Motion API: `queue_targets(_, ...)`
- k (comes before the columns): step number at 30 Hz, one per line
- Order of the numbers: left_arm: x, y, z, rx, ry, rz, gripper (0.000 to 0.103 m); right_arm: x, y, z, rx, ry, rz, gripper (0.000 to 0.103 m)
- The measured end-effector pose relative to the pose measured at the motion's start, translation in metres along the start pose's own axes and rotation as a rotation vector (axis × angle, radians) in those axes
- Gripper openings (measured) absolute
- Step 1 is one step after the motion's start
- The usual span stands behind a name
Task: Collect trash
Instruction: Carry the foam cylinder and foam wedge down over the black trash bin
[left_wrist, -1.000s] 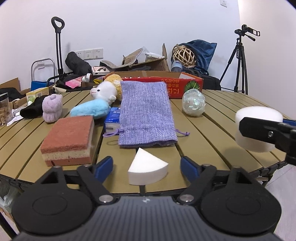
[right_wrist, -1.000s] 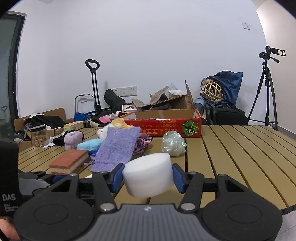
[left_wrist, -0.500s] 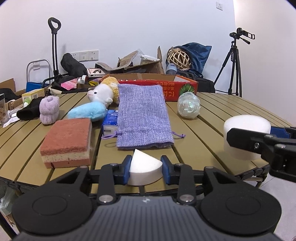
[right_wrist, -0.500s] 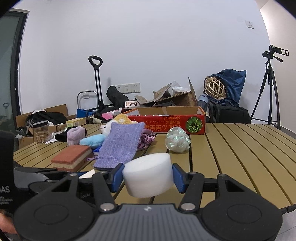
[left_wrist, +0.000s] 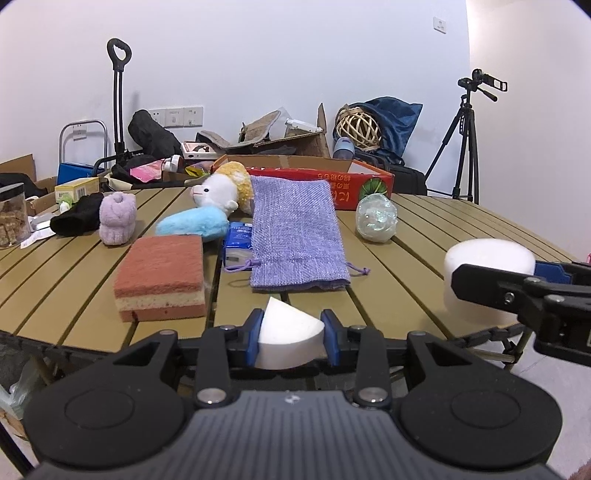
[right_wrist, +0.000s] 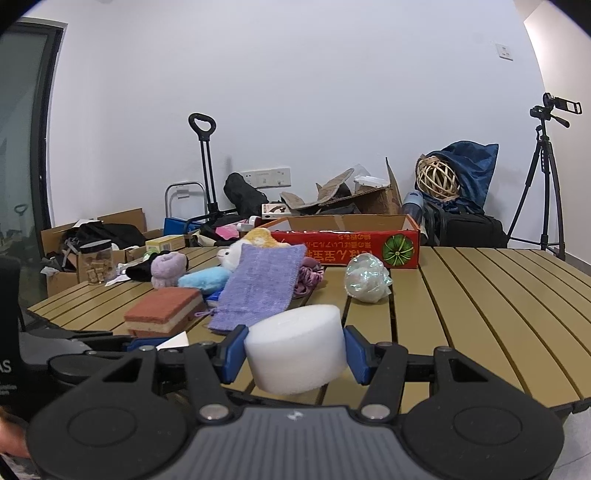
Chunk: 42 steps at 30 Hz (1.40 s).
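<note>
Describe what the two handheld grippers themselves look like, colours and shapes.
Both look alike. The left gripper has a dark grey ribbed body, two round black discs at its sides, black angular linkage arms with silver screws, and blue pads on the fingers. The right gripper has the same build. White lettering shows on the left one's black side, partly cut off.

Blue packet (left_wrist: 238, 240) half under purple pouch (left_wrist: 295, 236); print unreadable.

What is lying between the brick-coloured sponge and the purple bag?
A blue tissue pack, its right side under the purple bag, beside the sponge; left wrist view.
</note>
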<state>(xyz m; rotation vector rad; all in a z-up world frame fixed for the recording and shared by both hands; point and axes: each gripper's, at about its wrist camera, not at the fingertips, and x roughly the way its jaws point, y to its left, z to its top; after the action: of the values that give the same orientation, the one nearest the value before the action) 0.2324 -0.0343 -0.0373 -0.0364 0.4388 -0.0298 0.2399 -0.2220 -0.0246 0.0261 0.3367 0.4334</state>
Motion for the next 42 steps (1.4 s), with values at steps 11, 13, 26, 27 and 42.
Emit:
queue_targets(11, -0.050, 0.003, -0.014, 0.008, 0.008, 0.010, 0.034, -0.034, 0.011, -0.014, 0.025, 0.013, -0.007, 0.055)
queue_targets(13, -0.058, 0.004, -0.019, 0.005, 0.020, 0.009, 0.034, -0.039, 0.014, -0.018, 0.025, 0.021, -0.004, 0.055)
queue_targets(26, -0.097, 0.015, -0.048, 0.010, 0.102, 0.014, 0.034, -0.061, 0.043, -0.056, -0.012, 0.185, 0.018, 0.055)
queue_targets(27, -0.099, 0.016, -0.051, 0.011, 0.112, 0.018, 0.034, -0.061, 0.045, -0.060, -0.014, 0.202, 0.019, 0.055)
queue_targets(42, -0.092, 0.032, -0.100, 0.029, 0.293, 0.070, 0.034, -0.048, 0.062, -0.105, -0.030, 0.449, -0.012, 0.055)
